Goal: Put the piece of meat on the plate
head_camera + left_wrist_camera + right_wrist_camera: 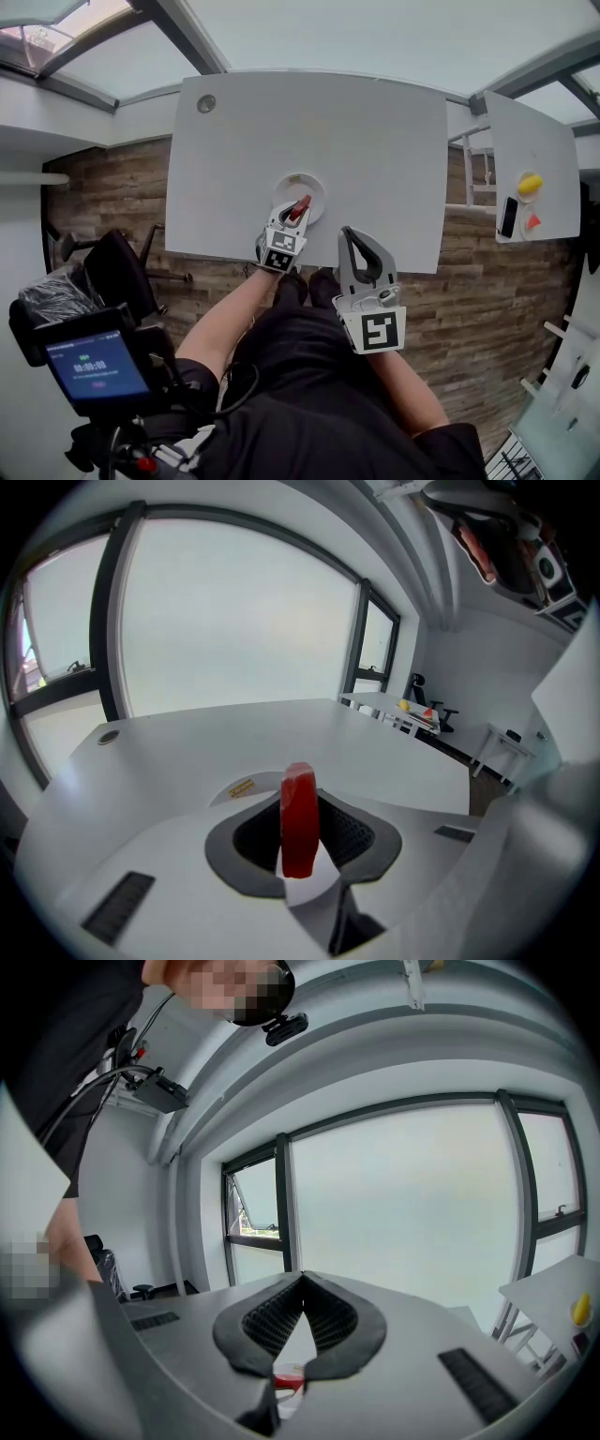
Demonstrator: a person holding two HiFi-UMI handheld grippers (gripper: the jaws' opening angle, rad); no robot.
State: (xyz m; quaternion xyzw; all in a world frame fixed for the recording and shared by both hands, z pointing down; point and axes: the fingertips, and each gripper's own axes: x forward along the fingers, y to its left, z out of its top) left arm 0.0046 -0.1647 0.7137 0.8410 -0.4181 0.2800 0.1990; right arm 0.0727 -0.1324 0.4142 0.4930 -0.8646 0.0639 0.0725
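Note:
A white plate (310, 187) lies near the front edge of the white table (356, 141). My left gripper (297, 212) reaches over the plate's near rim and is shut on the red piece of meat (301, 207). In the left gripper view the meat (299, 819) stands upright between the dark pads, and the plate (246, 787) with its yellow sticker lies just beyond it. My right gripper (352, 232) hovers at the table's front edge, to the right of the plate. Its jaws (302, 1279) meet at the tips with nothing between them.
A second white table (553, 150) at the right carries a yellow object (530, 183), a small orange piece (532, 222) and a black phone (508, 216). A black chair (117, 267) and a device with a lit screen (98, 364) stand at the left on wooden floor.

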